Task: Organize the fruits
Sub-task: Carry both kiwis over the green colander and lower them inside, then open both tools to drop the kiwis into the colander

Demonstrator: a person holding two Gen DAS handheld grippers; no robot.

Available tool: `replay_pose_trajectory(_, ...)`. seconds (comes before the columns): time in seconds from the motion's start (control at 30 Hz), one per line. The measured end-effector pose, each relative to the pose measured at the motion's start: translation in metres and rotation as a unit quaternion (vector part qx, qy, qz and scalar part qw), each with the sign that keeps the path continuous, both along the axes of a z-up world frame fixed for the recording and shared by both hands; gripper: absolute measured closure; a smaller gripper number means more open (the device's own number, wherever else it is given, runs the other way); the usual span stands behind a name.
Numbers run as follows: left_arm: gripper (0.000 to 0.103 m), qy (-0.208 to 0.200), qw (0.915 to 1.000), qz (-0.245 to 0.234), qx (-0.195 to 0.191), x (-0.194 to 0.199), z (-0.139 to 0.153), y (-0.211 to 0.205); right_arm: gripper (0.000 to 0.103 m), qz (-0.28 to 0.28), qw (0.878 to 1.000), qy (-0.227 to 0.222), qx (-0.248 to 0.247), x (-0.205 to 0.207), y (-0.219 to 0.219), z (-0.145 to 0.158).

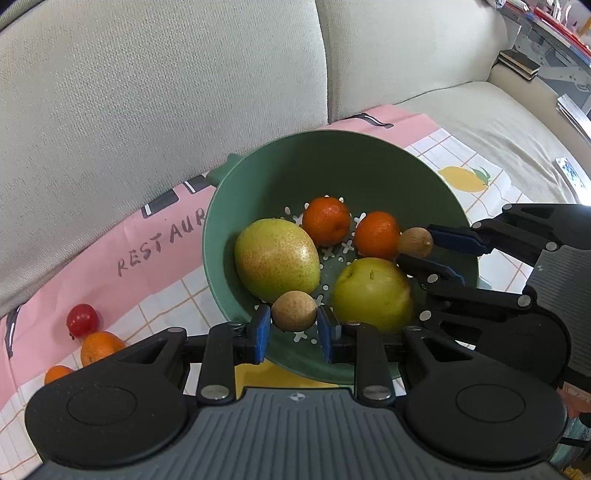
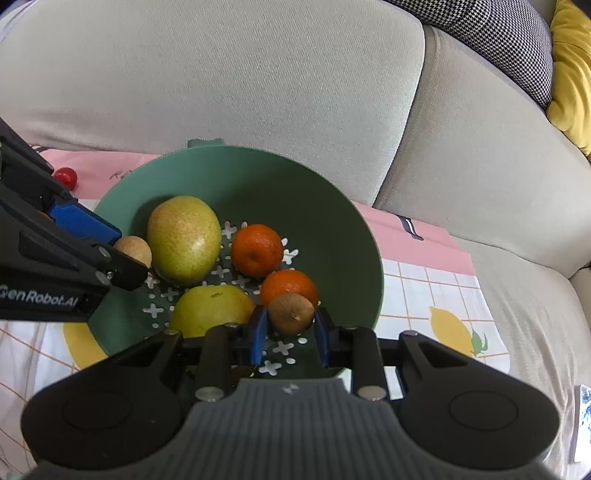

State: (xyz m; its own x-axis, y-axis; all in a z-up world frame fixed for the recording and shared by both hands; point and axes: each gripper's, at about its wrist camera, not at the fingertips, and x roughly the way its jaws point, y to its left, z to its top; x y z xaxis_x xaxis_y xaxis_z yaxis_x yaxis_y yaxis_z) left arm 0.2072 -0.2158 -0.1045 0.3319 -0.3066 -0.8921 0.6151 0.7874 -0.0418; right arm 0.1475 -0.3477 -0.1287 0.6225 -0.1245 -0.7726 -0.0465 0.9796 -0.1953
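Your left claw (image 1: 293, 325) clamps small brown fruit (image 1: 294, 311) over green colander (image 1: 258, 177); your right claw (image 2: 290, 325) clamps another brown fruit (image 2: 291, 314). Only left view shows loose oranges (image 1: 99, 345) beside colander.

Soft daylight, sharp focus, fisheye-bent edges

A pale grey-beige sofa (image 1: 155, 96) fills the background, its back cushions meeting at a seam. Spread on the seat lies a cloth (image 1: 159, 266), pink along the far edge with hand-lettered writing, then white with a thin grid and printed lemons (image 1: 464, 178). In the right wrist view a yellow cushion (image 2: 574, 70) sits at the sofa's far right beside a black-and-white checked fabric (image 2: 498, 33). At the left wrist view's top right stands what may be a glass-topped table (image 1: 546, 40), too blurred to be sure.
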Motion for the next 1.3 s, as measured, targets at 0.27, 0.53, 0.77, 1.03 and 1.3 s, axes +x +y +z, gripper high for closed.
replay_pose_trajectory(0.27, 0.069, -0.005, 1.0, -0.001, 0.003, -0.003, 0.005, -0.001, 0.077, 0.004, 1.0, 0.001, -0.005, 0.001, 0.001, 0.002)
replay_pose_trajectory(0.53, 0.058, -0.021, 0.9997, -0.007, -0.009, -0.014, 0.02, 0.004, 0.061, 0.004, 1.0, -0.009, -0.015, -0.005, 0.005, 0.01)
replay_pose_trajectory(0.77, 0.054, -0.049, 0.9986, 0.0, -0.021, -0.026, 0.039, 0.016, 0.045, 0.001, 0.999, -0.025, -0.022, -0.015, 0.01, 0.022)
replay_pose_trajectory(1.03, 0.05, -0.1, 0.9945, 0.025, -0.02, -0.042, 0.064, 0.045, 0.034, -0.001, 0.999, -0.052, 0.001, -0.03, 0.02, 0.038)
replay_pose_trajectory(1.3, 0.044, -0.127, 0.9904, 0.054, -0.012, -0.062, 0.079, 0.084, 0.027, 0.008, 0.997, -0.069, 0.041, -0.045, 0.049, 0.049)
